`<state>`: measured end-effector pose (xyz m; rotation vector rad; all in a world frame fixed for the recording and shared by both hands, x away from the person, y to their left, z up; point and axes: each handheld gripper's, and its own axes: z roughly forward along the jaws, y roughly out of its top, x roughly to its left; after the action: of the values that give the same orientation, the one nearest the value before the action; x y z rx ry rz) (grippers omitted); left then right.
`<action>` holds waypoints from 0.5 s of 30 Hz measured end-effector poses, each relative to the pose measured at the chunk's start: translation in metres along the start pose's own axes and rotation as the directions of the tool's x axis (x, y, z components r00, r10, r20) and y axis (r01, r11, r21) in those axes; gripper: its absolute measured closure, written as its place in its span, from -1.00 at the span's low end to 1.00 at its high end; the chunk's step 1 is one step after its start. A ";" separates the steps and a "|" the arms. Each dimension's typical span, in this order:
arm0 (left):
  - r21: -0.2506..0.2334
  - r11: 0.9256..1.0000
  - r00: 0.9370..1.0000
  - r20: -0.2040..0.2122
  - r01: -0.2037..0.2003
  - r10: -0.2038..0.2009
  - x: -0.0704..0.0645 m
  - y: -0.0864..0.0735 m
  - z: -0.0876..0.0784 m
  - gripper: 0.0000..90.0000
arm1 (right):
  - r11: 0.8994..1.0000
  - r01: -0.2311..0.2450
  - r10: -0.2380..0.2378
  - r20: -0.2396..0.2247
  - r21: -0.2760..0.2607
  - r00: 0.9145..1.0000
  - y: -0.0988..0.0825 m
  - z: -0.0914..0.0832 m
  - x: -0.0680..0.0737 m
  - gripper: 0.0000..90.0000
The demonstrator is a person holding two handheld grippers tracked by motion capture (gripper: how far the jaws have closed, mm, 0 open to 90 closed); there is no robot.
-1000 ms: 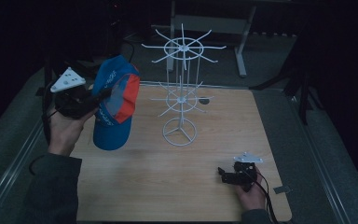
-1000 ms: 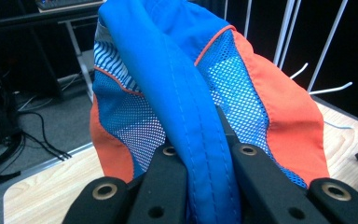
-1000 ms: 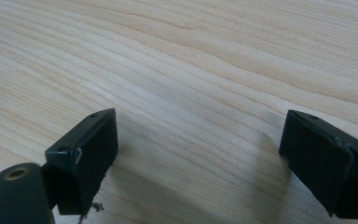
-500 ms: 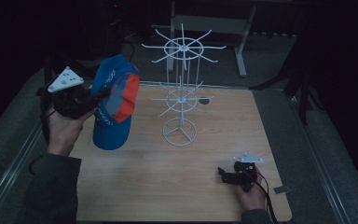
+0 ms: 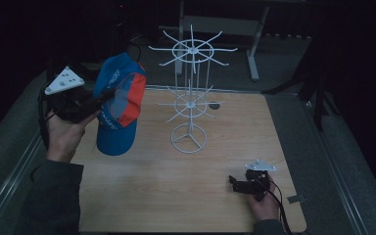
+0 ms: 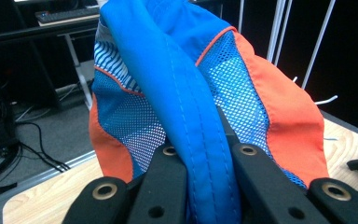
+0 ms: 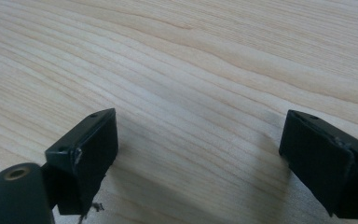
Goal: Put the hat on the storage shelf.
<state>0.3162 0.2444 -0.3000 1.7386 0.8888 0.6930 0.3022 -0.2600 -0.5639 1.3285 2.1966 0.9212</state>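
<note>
A blue and orange cap (image 5: 117,110) hangs in the air over the table's left side, brim downward. My left gripper (image 5: 95,100) is shut on it; in the left gripper view the black jaws pinch a fold of the cap's blue fabric (image 6: 205,163), with mesh and orange panels spreading above. A white wire hat stand (image 5: 190,105) with two tiers of hooks rises at the middle of the table, just right of the cap. My right gripper (image 5: 235,184) rests low on the wooden table (image 5: 176,196) near the front right. Its jaws (image 7: 200,158) stand wide apart over bare wood.
A small dark round object (image 5: 215,104) lies on the table behind the stand. Grey padded borders (image 5: 323,161) run along both sides of the table. A metal desk frame (image 5: 254,44) stands in the dark behind.
</note>
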 end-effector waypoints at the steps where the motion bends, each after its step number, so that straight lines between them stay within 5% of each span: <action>1: -0.002 1.000 1.000 0.000 0.000 0.000 0.000 0.000 0.000 0.97 | 1.000 0.000 0.000 0.000 0.000 1.000 0.000 0.000 0.000 -0.75; 15: -0.033 0.999 1.000 0.017 0.005 -0.004 -0.001 0.004 -0.007 0.97 | 1.000 0.000 0.000 0.000 0.000 1.000 0.000 0.000 0.000 -0.75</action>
<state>0.3117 0.2464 -0.2940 1.7107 0.8647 0.6854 0.3022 -0.2600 -0.5639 1.3287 2.1965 0.9212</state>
